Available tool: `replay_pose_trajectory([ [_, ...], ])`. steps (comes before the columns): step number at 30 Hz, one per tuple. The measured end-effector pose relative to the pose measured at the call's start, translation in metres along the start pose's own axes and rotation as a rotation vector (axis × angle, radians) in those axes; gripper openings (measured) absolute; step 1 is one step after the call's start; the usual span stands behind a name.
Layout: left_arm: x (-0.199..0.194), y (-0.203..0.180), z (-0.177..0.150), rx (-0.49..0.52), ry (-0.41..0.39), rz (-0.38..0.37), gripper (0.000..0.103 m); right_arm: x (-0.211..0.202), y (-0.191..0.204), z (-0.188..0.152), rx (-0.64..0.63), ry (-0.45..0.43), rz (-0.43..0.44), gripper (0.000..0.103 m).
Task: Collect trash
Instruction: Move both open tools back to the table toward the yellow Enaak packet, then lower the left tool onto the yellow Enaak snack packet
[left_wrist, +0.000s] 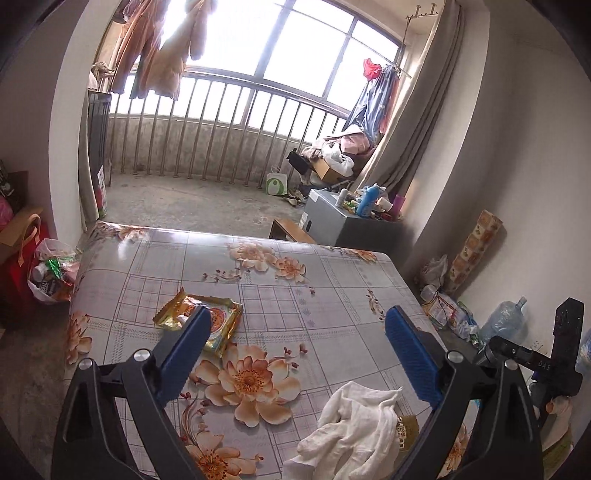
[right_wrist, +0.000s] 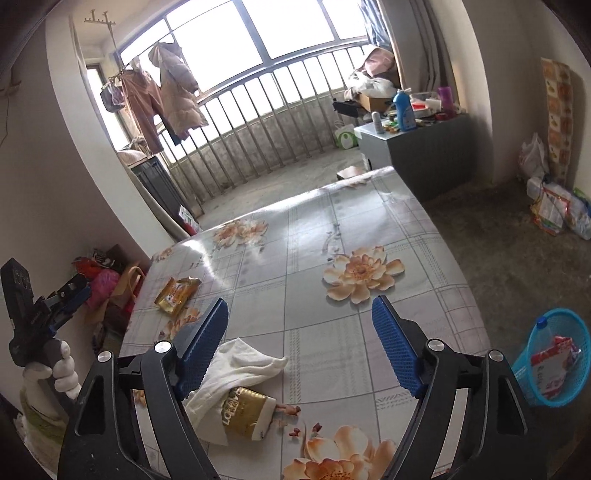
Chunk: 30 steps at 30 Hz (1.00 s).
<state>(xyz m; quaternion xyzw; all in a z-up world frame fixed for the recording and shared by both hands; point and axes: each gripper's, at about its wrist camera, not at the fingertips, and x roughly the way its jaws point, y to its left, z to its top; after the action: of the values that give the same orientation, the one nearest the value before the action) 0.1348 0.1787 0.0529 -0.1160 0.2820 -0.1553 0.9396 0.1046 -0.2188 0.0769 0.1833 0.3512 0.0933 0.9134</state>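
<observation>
Floral-clothed table (left_wrist: 258, 280) before a barred balcony window (left_wrist: 280, 55); both grippers wide apart, empty.

Both wrist views low over table (left_wrist: 332, 280), facing window (left_wrist: 295, 48)

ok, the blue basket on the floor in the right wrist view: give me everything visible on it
The round blue plastic mesh basket shows only in the right wrist view. It stands on the bare concrete floor, beside the table's right edge, apart from the floral-covered table. Its open-weave wall is see-through, and it tilts its mouth toward the camera. Inside lie a red-and-white printed wrapper and what looks like a bottle with a blue cap at the rim. No hand-held gripper touches it.
</observation>
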Motion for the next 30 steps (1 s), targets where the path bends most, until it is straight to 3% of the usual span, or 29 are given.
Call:
replay_pose_trajectory([
  [7, 0.023, 0.020, -0.021, 0.014, 0.067, -0.010, 0.064, 0.030, 0.031, -0.013, -0.035, 0.117, 0.034, 0.053],
  [12, 0.050, 0.036, -0.028, 0.036, 0.123, 0.016, 0.046, 0.063, 0.069, 0.011, -0.096, 0.220, 0.167, 0.048],
  [16, 0.070, 0.058, -0.024, 0.000, 0.150, 0.033, 0.035, 0.121, 0.115, 0.046, -0.176, 0.379, 0.300, 0.047],
  [22, 0.110, 0.089, -0.019, -0.046, 0.210, 0.081, 0.023, 0.235, 0.195, 0.066, -0.394, 0.555, 0.286, 0.048],
  [27, 0.138, 0.104, -0.021, -0.057, 0.268, 0.104, 0.012, 0.304, 0.222, 0.057, -0.459, 0.646, 0.250, 0.049],
  [30, 0.150, 0.110, -0.025, -0.073, 0.298, 0.103, 0.006, 0.324, 0.230, 0.043, -0.500, 0.690, 0.234, 0.049],
])
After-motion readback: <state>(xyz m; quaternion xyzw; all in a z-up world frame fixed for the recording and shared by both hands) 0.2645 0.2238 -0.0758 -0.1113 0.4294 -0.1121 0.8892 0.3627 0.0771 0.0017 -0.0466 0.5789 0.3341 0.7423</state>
